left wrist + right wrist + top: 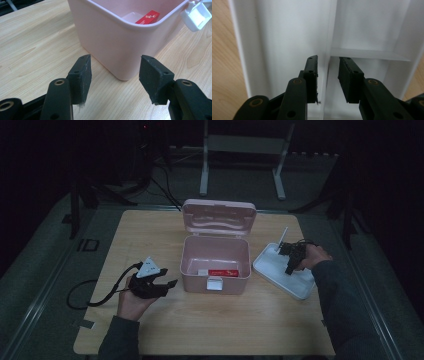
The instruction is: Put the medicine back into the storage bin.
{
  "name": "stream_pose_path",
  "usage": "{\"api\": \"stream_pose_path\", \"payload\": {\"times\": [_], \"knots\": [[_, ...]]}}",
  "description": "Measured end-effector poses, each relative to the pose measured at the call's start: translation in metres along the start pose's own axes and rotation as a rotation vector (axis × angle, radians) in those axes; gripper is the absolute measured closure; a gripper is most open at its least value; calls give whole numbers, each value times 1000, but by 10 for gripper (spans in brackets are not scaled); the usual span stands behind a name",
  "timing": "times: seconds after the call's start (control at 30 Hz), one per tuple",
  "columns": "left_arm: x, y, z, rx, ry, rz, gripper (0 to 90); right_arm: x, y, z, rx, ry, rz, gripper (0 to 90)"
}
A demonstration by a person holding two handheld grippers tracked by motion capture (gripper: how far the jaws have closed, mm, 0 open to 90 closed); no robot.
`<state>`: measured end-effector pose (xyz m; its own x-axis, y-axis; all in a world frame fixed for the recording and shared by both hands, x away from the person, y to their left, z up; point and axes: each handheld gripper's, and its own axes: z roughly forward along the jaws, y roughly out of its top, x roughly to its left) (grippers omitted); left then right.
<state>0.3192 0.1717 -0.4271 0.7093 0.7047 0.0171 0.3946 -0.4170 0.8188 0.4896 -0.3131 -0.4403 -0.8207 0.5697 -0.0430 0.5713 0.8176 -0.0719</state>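
High view: dim and underexposed, surroundings lost in near-black, fine detail softened by noise; the wooden table is rendered muted. Left gripper view: brightly and evenly lit, a soft shadow cast under the pink box, the nearest jaw bases slightly blurred. Right gripper view: strong diffuse light, the white tray nearly washed out, faint shadows along its dividers, the edges softened.

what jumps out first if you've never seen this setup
The open pink box at the middle of the wooden table, lid up, with a red packet inside. To its right lies a white divided tray, where the right gripper straddles a divider wall. The left gripper waits open at the box's near left corner.
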Motion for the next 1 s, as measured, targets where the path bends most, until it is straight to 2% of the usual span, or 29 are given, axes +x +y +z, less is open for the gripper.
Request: {"api": "stream_pose_path", "payload": {"times": [0.2, 0.33, 0.53, 0.7, 0.83, 1.0], "knots": [[1, 0, 0, 0, 0, 1, 433, -1, 1, 11, 2, 25, 12, 747], [1, 0, 0, -2, 0, 0, 433, -1, 1, 11, 3, 32, 18, 774], [0, 0, 0, 0, -1, 1, 433, -2, 2, 12, 4, 26, 26, 842], [0, 0, -1, -4, -1, -2, 433, -1, 2, 12, 6, 21, 66, 851], [0, 0, -1, -5, -1, 1, 433, -2, 2, 12, 4, 22, 79, 856], [0, 0, -1, -4, -2, -1, 433, 1, 3, 12, 9, 4, 66, 862]]}}
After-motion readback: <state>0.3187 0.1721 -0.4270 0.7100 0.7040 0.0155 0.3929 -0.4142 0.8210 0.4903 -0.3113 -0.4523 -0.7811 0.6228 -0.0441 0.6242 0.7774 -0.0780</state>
